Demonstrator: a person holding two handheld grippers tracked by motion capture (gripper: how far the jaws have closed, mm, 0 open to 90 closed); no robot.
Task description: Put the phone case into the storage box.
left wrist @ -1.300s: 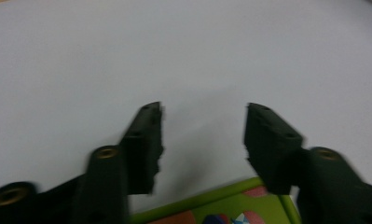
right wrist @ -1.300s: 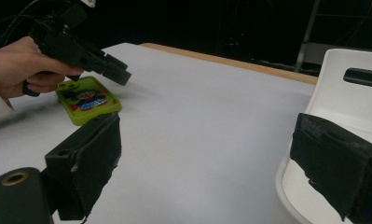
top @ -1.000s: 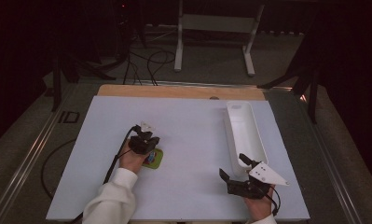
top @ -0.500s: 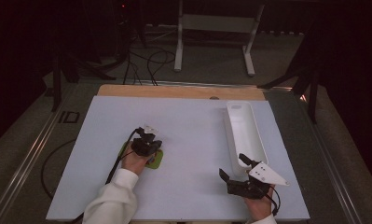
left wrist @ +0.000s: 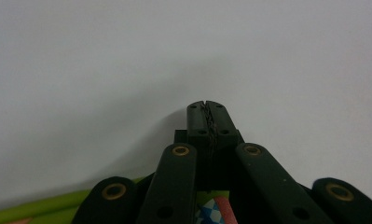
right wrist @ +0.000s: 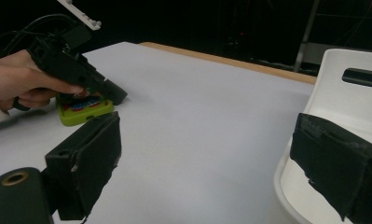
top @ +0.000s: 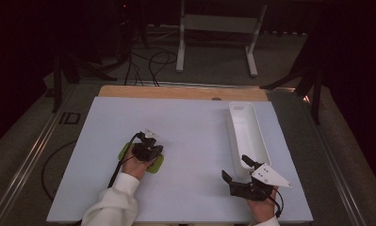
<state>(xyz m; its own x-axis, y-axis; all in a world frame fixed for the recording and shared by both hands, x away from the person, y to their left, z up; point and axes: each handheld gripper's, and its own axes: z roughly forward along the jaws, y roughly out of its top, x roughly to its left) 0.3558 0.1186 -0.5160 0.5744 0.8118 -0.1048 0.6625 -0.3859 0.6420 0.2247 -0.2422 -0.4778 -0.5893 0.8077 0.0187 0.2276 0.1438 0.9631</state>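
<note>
A person sits at a table covered with a white sheet, one gripper in each hand. The left gripper hangs directly over a flat lime-green tray with a red, white and blue patterned inside, which lies on the left half of the table, near the person. Its fingers are pressed fully together with nothing between them; in the left gripper view they point at bare white sheet, with the green rim just under the gripper body. It looks as though the green tray is being nudged or steadied, not gripped, so the work seems to be at an early stage, with a lift or transfer yet to be done.

The right gripper hovers at the near right, fingers spread wide and empty. Just beside it stands a long, narrow white plastic bin with a slot handle, running away from the person; nothing can be seen inside it.
</note>
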